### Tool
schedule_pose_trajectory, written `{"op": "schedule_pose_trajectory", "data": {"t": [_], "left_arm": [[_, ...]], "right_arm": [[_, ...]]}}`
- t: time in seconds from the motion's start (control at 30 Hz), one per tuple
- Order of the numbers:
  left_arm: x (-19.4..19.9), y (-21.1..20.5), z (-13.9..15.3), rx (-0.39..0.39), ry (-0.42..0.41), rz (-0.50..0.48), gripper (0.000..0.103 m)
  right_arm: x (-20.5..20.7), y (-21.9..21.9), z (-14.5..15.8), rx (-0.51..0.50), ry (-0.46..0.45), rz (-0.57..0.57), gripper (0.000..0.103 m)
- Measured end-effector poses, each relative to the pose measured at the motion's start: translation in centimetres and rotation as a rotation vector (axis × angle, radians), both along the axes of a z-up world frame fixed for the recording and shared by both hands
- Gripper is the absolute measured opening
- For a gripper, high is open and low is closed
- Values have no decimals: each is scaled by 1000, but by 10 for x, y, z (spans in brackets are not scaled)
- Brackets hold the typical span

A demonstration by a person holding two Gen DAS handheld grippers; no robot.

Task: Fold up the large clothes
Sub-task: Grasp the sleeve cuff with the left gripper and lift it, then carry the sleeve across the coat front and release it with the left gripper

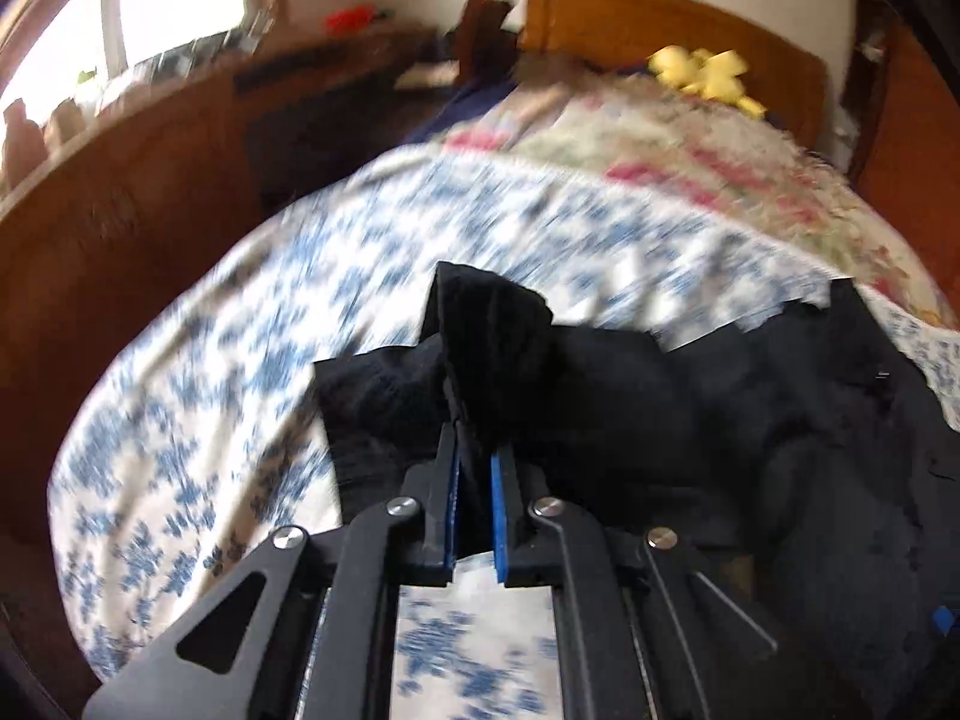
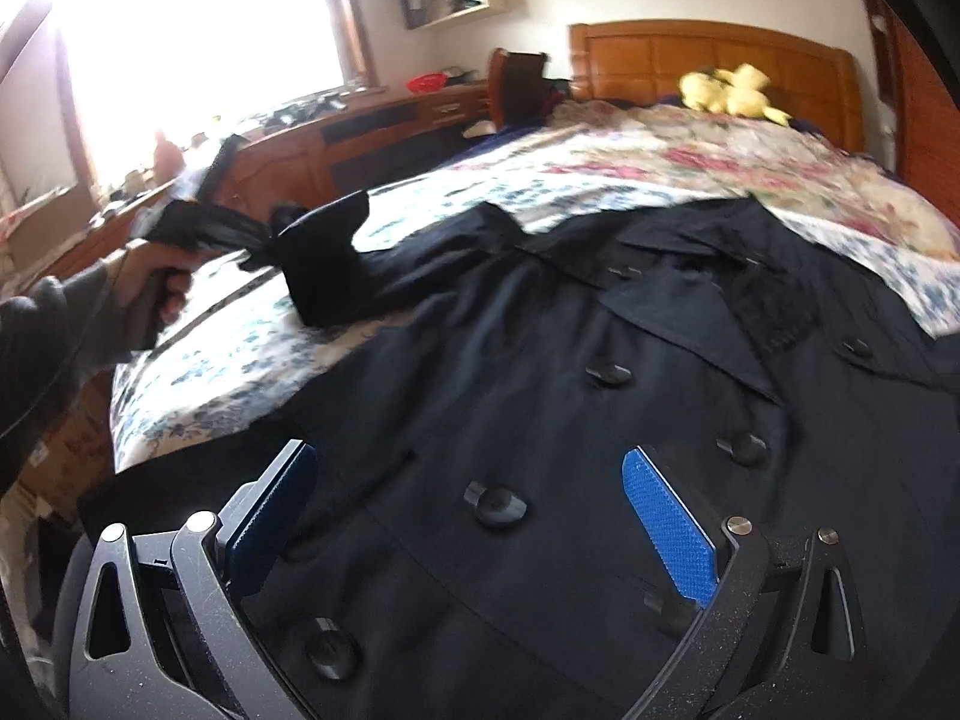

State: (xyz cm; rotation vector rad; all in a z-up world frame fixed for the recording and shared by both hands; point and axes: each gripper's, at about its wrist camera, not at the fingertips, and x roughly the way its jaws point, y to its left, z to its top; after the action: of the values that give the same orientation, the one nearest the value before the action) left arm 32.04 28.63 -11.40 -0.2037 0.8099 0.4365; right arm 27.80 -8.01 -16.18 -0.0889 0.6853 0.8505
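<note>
A large black double-breasted coat (image 2: pixel 540 390) lies front up on the bed, its buttons showing. My left gripper (image 1: pixel 471 360) is shut on the cuff end of the coat's sleeve (image 1: pixel 576 372), and black cloth bunches over and between the blue pads. In the right wrist view the left gripper (image 2: pixel 252 249), held by a hand (image 2: pixel 162 282), lifts that sleeve (image 2: pixel 324 264) off the sheet at the coat's left side. My right gripper (image 2: pixel 471 451) hovers open just above the coat's lower front, with only flat cloth under its spread fingers.
The bed has a blue floral sheet (image 1: pixel 210 390) and a pink floral quilt (image 2: pixel 690 162) beyond the coat. A yellow plush toy (image 2: pixel 729 93) rests by the wooden headboard (image 2: pixel 660 60). A long wooden dresser (image 2: pixel 360 138) runs along the left under a bright window.
</note>
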Motion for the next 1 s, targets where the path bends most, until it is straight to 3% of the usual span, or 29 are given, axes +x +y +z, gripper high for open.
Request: {"op": "schedule_pose_trajectory", "data": {"t": [0.1, 0.3, 0.53, 0.73, 1.0], "left_arm": [[1, -46, 36, 61, -62, -79, 5], [2, -152, 92, 100, -175, -295, 5], [-19, -242, 128, 110, -230, -500, 5], [-47, -275, 133, 106, -243, -583, 5], [-69, -292, 107, 75, -205, -636, 7]], "right_arm": [[-1, -27, 3, -13, -4, -46, 103], [0, -79, 11, -37, -16, -146, 103], [-5, -134, 21, -39, -14, -247, 103], [-27, -167, 37, -38, -39, -299, 103], [-22, -179, 43, -41, -35, -338, 103]]}}
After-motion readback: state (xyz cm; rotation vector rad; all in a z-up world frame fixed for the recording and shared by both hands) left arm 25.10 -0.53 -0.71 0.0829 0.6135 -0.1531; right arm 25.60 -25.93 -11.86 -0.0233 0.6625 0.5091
